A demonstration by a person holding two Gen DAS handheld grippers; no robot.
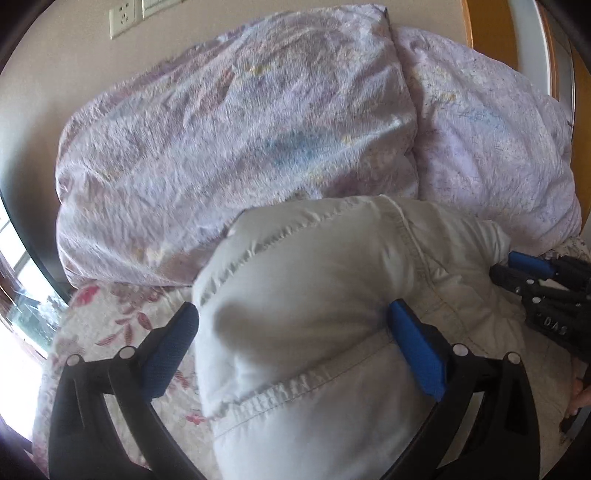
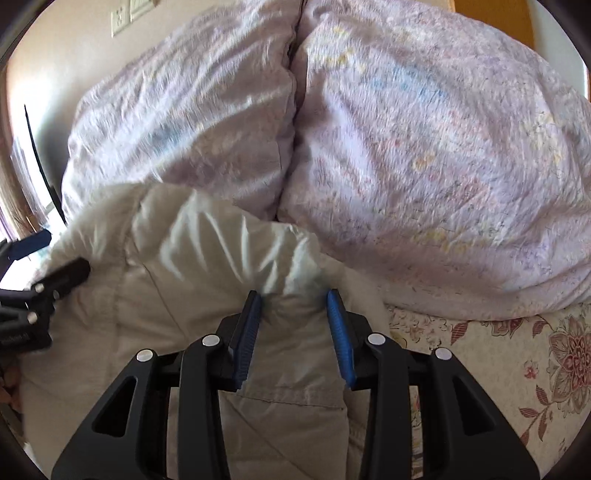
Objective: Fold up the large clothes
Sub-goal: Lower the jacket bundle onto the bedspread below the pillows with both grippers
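A puffy off-white padded jacket [image 1: 314,277] lies bunched on the bed, in front of two pillows. In the left wrist view my left gripper [image 1: 291,310] stands wide, and its blue pads [image 1: 413,350] press on both sides of a thick bulge of the jacket. In the right wrist view my right gripper [image 2: 293,295] is shut on a gathered fold of the jacket [image 2: 166,314], and wrinkles fan out from the pinch. The right gripper [image 1: 506,264] shows at the jacket's right edge in the left wrist view. The left gripper [image 2: 55,258] shows at its left edge in the right wrist view.
Two crumpled lilac pillows [image 1: 240,129] [image 1: 491,147] lean against the wall behind the jacket. A floral bed sheet [image 2: 517,350] covers the bed. A wall socket [image 1: 122,18] is at the top left, orange wood [image 1: 491,29] at the top right, a bright window [image 1: 22,295] at the left.
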